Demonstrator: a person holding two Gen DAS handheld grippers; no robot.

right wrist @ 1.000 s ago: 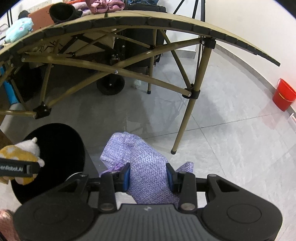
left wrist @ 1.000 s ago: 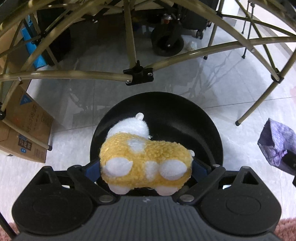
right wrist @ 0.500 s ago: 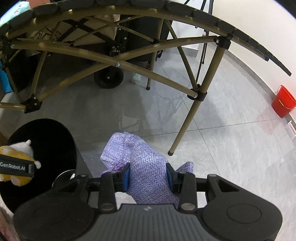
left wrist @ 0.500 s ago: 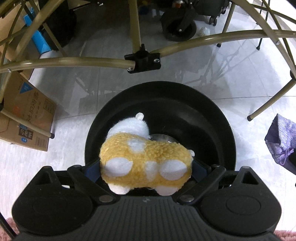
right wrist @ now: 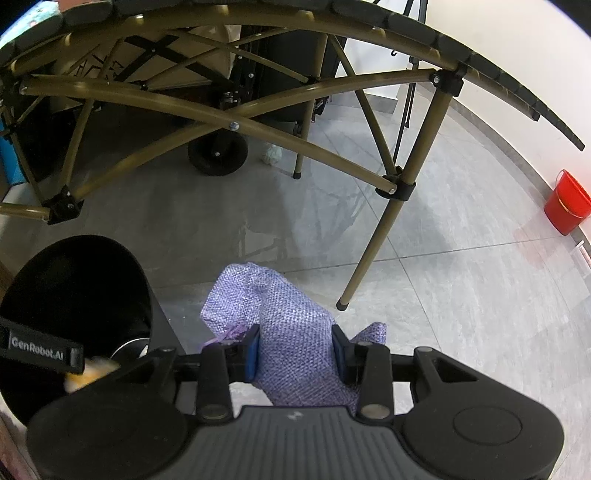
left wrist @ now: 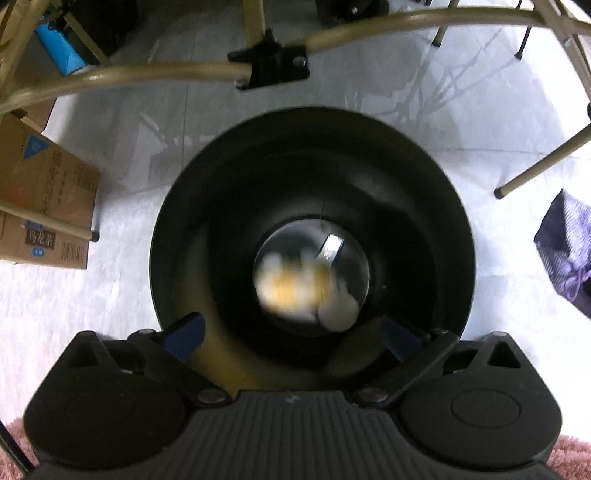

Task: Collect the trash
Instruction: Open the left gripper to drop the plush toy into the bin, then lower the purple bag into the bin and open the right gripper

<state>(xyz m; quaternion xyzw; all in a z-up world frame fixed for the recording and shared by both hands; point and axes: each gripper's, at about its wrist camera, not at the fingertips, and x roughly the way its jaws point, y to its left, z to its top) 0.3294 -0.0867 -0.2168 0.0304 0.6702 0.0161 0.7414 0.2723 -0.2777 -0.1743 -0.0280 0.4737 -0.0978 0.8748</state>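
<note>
1. Grey tiled floor point(right wrist: 443, 280) runs under a folding table point(right wrist: 332, 22) with olive tube legs; a cardboard box point(left wrist: 44, 206) stands to one side and one red bucket point(right wrist: 567, 201) sits by the far wall.
2. One black bin point(left wrist: 424, 177) stands on the floor, directly below the left tongs point(left wrist: 291, 334).
3. Left tongs: jaws opening, now spread wide, nothing between the blue pads. One yellow-and-white plush toy point(left wrist: 295, 284) shows as a blur deep inside the bin, apparently dropping to the bottom, beside a small blue-and-white item that cannot be identified.
4. Right tongs point(right wrist: 295, 350): partly closed, pads pressing both sides of one purple woven pouch point(right wrist: 291, 317), held just beside the bin, above the floor.
5. Step in hand, as judged: release of the toy into the bin. To do it well, keep the left tongs centred over the mouth until the toy settles, then lift straight up clear of the rim.
6. Next, as judged: bring the pouch over the mouth before opening; its loose corners could catch the rim.
7. Count: two tongs, one bin, one toy, one pouch, one bucket.
</note>
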